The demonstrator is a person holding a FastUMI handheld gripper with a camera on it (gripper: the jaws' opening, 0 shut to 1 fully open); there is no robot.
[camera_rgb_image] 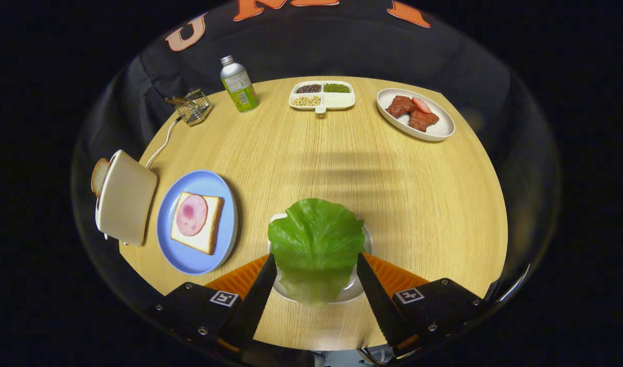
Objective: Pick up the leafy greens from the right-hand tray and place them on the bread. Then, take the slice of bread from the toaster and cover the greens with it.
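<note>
In the gripper view, the claw (pixel 316 265) hangs over the near edge of a round, pale wooden table (pixel 393 193), its two fingers spread wide apart and clamped on nothing. Between the fingertips lies the floppy green lettuce leaf (pixel 315 239), draped over a small white tray (pixel 359 285) so that it hides most of the dish; one edge of the leaf spills over the rim toward the claw. The fingers straddle the leaf on either side, which reads as a line-up for a pinch. Whether they touch the leaf already I cannot tell.

To the left of the left finger sits a round light-blue plate (pixel 199 255) carrying a square slice of white bread (pixel 208 237) topped with a pink round of ham (pixel 191 215): that is where the greens belong. Further left stands a cream toaster (pixel 125 204) with a second toasted slice (pixel 99 176) poking up from its slot, ready to be lifted out later, its white cord trailing away.

Well beyond the fingers, along the far edge, stand a small wire basket (pixel 195 107), a silver bottle with a green label (pixel 238 85), a white divided dish of beans and grains (pixel 322 95), and a white oval plate of reddish meat pieces (pixel 415 113), all apart from the working area.
</note>
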